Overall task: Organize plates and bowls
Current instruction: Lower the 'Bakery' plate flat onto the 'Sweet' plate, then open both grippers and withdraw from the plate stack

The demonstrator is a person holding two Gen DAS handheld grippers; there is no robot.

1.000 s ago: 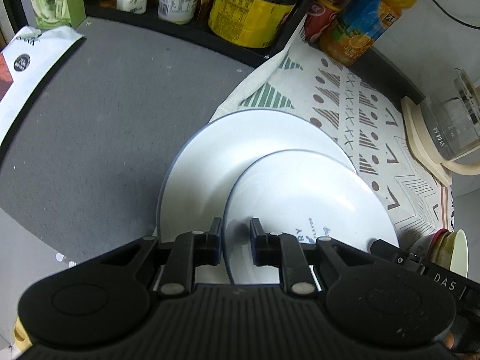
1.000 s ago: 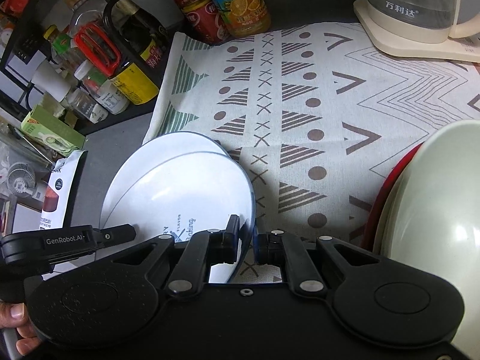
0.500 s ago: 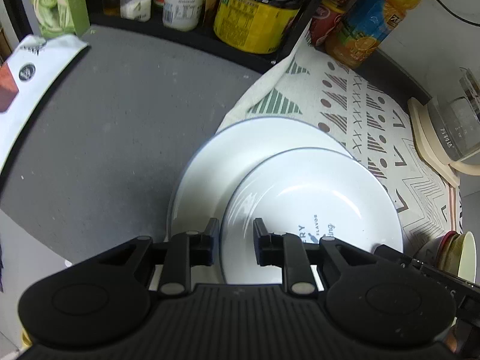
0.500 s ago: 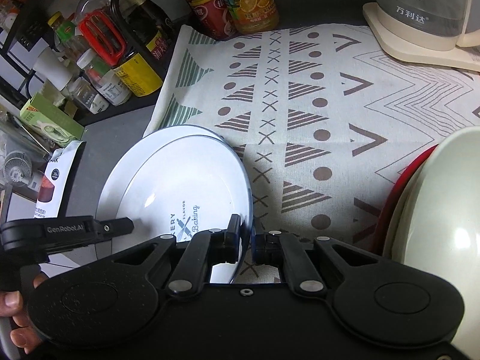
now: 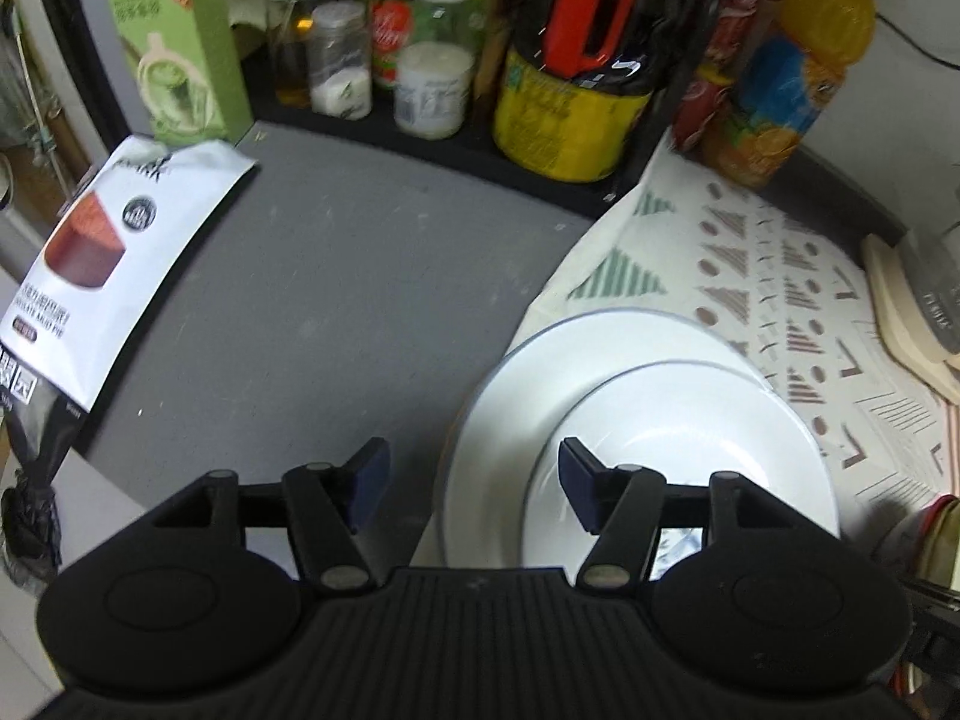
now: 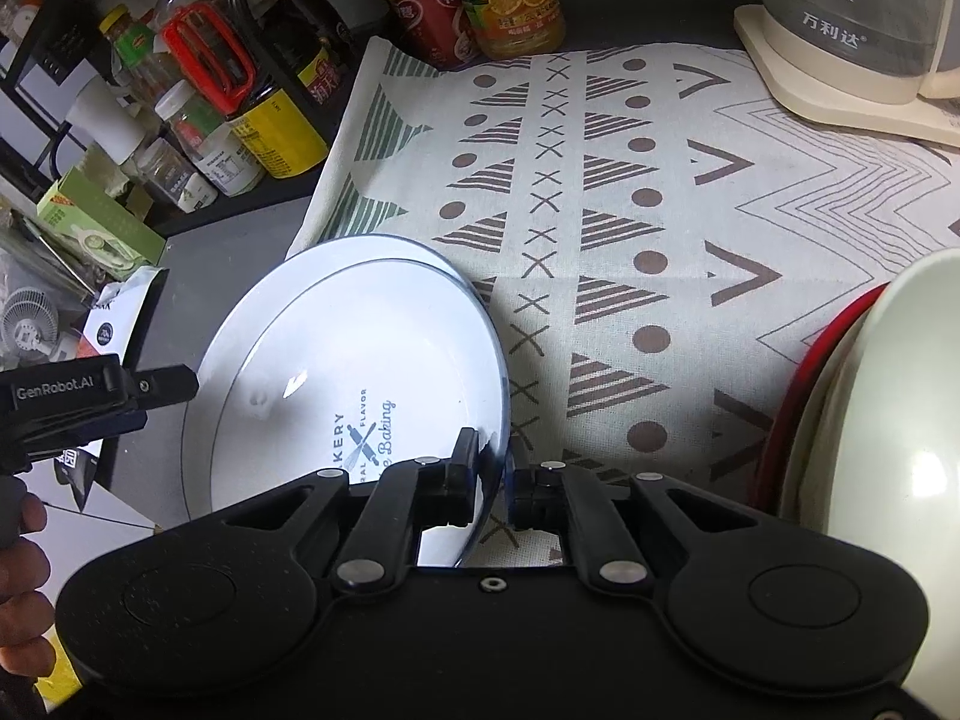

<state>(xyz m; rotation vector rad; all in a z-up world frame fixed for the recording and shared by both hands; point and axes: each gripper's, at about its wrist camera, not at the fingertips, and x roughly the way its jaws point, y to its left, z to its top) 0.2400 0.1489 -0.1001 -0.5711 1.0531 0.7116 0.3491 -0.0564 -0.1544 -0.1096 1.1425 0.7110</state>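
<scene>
Two white plates with thin dark-blue rims lie stacked at the left edge of the patterned cloth. The larger plate (image 6: pixel 420 252) sits underneath, showing only as a crescent along the far side. The smaller plate (image 6: pixel 336 372) rests on top, shifted toward the near side, its rim tipped up on the right. Its well carries a blue bakery print with a crossed rolling pin and whisk. Off to the right stands a stack of bowls: a pale cream bowl (image 6: pixel 888 420) nested on top, with a red bowl (image 6: pixel 804 384) showing as a rim beneath it.
</scene>
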